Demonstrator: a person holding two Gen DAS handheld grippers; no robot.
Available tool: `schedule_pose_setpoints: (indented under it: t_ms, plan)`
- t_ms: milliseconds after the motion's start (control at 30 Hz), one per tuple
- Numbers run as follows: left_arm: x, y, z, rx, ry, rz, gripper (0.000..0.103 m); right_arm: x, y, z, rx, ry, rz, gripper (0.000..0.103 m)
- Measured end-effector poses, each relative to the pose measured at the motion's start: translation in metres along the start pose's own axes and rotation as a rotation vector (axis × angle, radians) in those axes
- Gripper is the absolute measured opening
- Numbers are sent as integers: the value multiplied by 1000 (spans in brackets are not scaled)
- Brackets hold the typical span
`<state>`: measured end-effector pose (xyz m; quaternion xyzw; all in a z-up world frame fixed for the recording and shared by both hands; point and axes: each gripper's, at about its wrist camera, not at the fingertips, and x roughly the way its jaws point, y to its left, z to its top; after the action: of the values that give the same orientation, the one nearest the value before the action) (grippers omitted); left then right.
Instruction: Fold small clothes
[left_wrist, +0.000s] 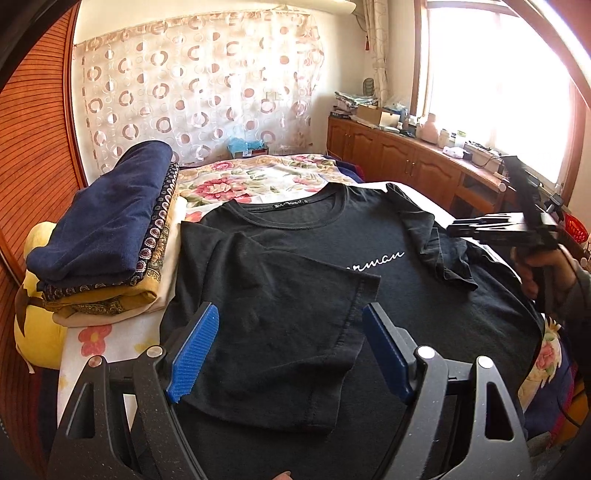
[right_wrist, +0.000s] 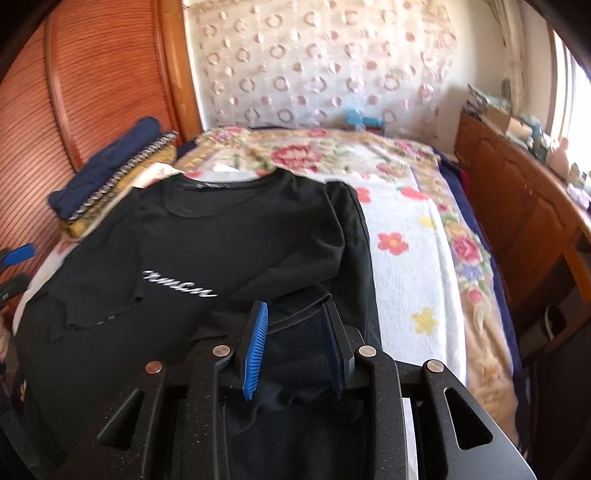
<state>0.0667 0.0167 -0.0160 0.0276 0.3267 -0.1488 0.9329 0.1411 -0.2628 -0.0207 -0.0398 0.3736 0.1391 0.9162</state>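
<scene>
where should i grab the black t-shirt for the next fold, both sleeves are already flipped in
Probably grip the black t-shirt at its bottom hem, the edge nearest both grippers, one corner each, coming in low from the near side. Both sleeves already lie folded onto the chest and the collar points away, so lifting the hem toward the collar would halve it. The left gripper is open above it.

Daylight is streaming through the window (left_wrist: 498, 74) onto a wooden cabinet (left_wrist: 399, 155); a circle-patterned curtain (left_wrist: 192, 88) is hanging behind the floral bedspread (right_wrist: 417, 266), beside slatted wood panelling (right_wrist: 103, 85).
</scene>
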Motion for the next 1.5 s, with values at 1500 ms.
schedule_pose_setpoints:
  t_ms: [1500]
  plan:
    - [1,7,-16,-30,22,6,81,-37,69,-19,-133,21,63,38]
